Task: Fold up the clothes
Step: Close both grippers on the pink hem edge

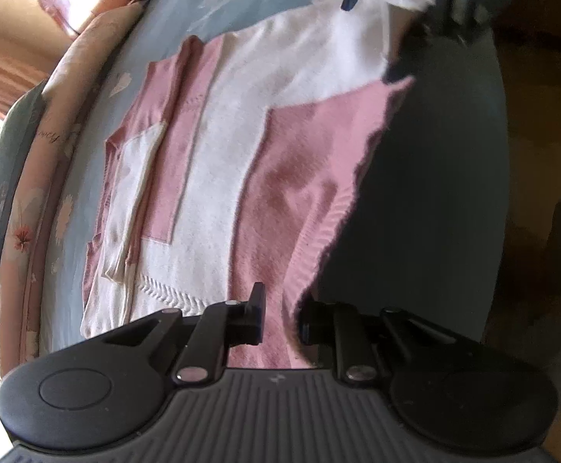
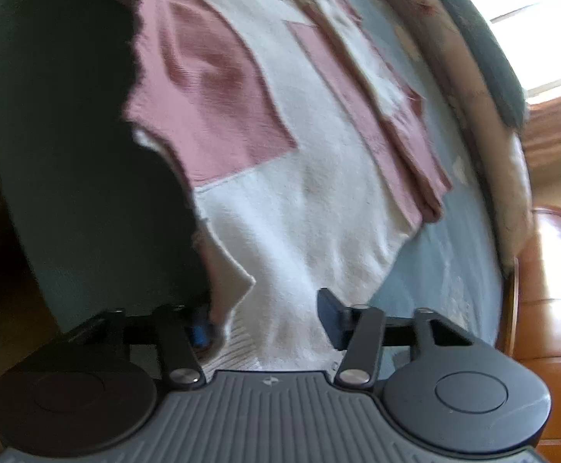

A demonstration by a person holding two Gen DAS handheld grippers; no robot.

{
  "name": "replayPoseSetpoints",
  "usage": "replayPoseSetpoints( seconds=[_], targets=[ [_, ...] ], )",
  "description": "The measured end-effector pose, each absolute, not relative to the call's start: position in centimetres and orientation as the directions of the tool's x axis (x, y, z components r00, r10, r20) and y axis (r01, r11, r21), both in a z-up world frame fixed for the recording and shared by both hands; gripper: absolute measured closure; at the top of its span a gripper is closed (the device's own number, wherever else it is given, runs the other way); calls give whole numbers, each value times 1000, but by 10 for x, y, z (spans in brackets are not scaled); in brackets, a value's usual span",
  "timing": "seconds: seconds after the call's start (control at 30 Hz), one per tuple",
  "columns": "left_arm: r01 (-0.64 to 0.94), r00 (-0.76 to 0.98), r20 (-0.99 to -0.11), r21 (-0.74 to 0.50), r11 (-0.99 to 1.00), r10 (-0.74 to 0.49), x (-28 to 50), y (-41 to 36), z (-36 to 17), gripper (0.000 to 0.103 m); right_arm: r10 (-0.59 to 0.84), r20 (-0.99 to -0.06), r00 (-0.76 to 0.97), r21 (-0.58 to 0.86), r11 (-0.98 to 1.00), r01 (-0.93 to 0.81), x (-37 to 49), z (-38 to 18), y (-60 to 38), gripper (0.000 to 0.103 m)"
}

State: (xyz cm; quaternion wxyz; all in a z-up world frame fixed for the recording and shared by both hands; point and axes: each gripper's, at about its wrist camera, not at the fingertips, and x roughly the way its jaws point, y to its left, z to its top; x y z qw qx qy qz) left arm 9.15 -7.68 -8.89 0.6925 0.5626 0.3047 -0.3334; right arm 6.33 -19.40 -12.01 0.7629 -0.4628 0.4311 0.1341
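Note:
A pink and white colour-block knit sweater lies spread on a blue bed sheet, with one sleeve folded over its far side. My left gripper sits at the near pink hem, nearly closed, with the pink knit pinched between its fingers and the edge lifted off the sheet. My right gripper is at the white end of the same edge. Its jaws stand apart with ribbed white knit lying between them; the left pad touches the cloth.
A floral pillow and a grey-blue pillow line the far side of the bed. A wooden cabinet stands at the bed's end. Wooden floor runs along the shadowed near bed edge.

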Motion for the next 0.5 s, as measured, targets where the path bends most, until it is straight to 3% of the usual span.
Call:
replayPoseSetpoints(
  seconds=[0.07,0.17,0.37,0.5],
  targets=[
    [804,594,-796,584,111,-111,86,-77,-94,84,-154,-812,562,-551,519,-653,59,-120,-194,78],
    [803,596,-796,592,69,-104,79,-76,-101,85,-122,-830,545,-525,504,-686,55,-114,-194,89],
    [804,594,-799,588,84,-97,80,-76,-98,98,-71,-833,549,-490,554,-673,69,-82,-204,93],
    [784,621,-779,614,90,-89,91,-76,-89,98,-50,-835,548,-467,590,-658,86,-67,-212,97]
  ],
)
